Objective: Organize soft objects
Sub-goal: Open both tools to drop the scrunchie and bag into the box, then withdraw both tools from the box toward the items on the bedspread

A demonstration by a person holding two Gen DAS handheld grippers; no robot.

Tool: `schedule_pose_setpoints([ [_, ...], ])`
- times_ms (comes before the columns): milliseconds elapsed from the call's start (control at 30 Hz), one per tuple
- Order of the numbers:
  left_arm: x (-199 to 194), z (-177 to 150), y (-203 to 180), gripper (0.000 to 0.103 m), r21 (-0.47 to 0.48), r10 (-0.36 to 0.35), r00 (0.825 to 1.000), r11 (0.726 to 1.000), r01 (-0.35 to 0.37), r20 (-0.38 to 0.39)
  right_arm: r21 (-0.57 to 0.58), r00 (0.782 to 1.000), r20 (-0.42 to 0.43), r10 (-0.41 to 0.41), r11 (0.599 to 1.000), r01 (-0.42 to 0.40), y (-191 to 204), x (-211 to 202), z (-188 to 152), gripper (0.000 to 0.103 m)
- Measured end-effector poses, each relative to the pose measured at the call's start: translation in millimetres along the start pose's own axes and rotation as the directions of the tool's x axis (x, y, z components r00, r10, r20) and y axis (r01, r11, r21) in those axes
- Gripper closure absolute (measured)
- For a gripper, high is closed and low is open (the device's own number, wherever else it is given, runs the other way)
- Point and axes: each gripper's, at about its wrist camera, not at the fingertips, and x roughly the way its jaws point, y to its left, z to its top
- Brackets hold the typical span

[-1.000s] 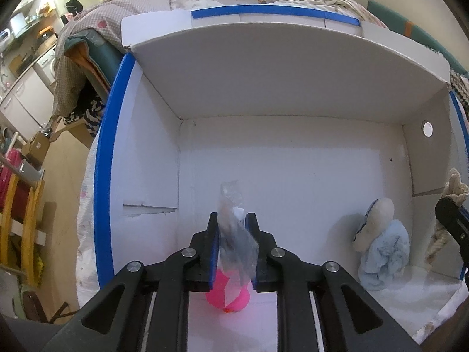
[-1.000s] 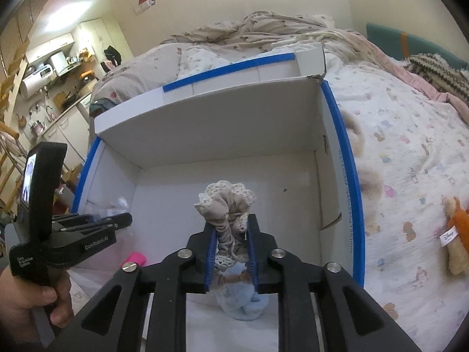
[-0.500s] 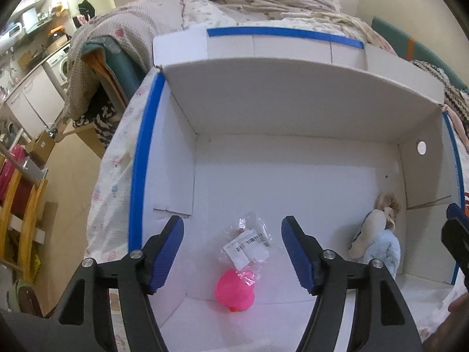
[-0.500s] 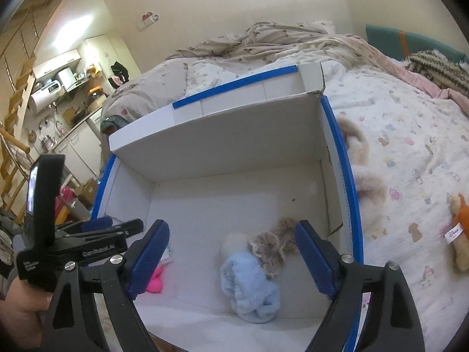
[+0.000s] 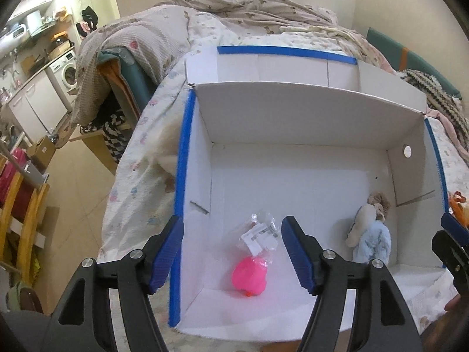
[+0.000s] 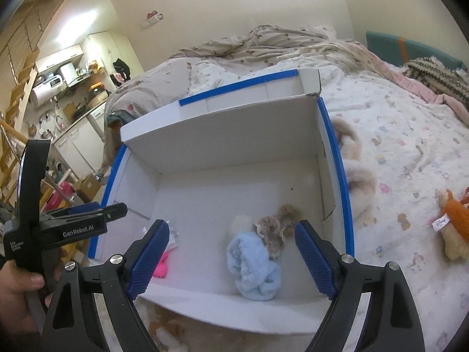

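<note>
A white cardboard box point(image 5: 293, 117) with blue-taped edges stands open on a bed. On its floor at the left lies a pink toy in a clear plastic bag point(image 5: 253, 270). At the right lie a light blue fluffy item point(image 6: 255, 267) and beige scrunchies point(image 6: 272, 228). My left gripper point(image 5: 233, 249) hangs open above the pink toy, nothing between its fingers. My right gripper point(image 6: 231, 261) stands open above the blue item and scrunchies, touching neither. In the right wrist view the left gripper point(image 6: 88, 217) shows at the left, held by a hand point(image 6: 17, 290).
An orange plush toy point(image 6: 453, 226) and a cream fluffy item point(image 6: 356, 176) lie on the patterned bedsheet point(image 6: 404, 152) right of the box point(image 6: 234, 146). Rumpled blankets point(image 5: 249, 11) pile behind it. Left of the bed are wooden furniture point(image 5: 20, 214) and a washing machine point(image 5: 66, 73).
Both grippers opened and let go: the bagged pink toy and the scrunchies now lie on the box floor. Both grippers pulled back and up from the box.
</note>
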Motion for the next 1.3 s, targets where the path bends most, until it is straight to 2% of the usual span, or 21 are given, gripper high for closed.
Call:
schedule_pose_setpoints([
  [167,-14,-12,9,0.037,0.0,-0.013,1.0,1.0,0.013,0.01,-0.009,1.0,-0.013,-0.01,1.0,0.009,7,-12,-13,0.01],
  [467,-36,-55,29,0.037,-0.002,-0.027,0.999,1.0,0.027,0.03,-0.003,0.998,-0.059,-0.014,1.0,0.013,14,-26,-36,0.01],
  [667,-36,-75,43,0.037,-0.005,-0.007,1.0,1.0,0.007,0.013,0.012,0.996,-0.091,-0.017,1.0,0.018,20,-29,-51,0.01],
  [833,-30,-84,56,0.037,-0.056,-0.026,0.999,0.998,0.025,-0.019,0.028,0.992,-0.125,-0.026,0.999,0.029,20,-26,-59,0.01],
  [1000,-28,-88,60,0.035,-0.076,-0.03,0.999,0.997,0.029,-0.021,0.083,0.983,-0.182,0.005,0.997,0.01,16,-23,-71,0.01],
  [1167,-27,-91,60,0.035,-0.09,-0.061,0.998,0.994,0.058,-0.033,0.124,0.962,-0.272,0.033,0.992,0.002,16,-5,-83,0.01],
  [1233,-23,-95,59,0.035,-0.093,-0.068,0.996,0.994,0.062,-0.056,0.121,0.942,-0.331,0.051,0.993,-0.011,20,7,-90,0.01],
  [1300,-19,-99,58,0.035,-0.092,-0.079,0.993,0.993,0.071,-0.084,0.11,0.913,-0.399,0.078,0.993,-0.037,28,22,-99,0.01],
])
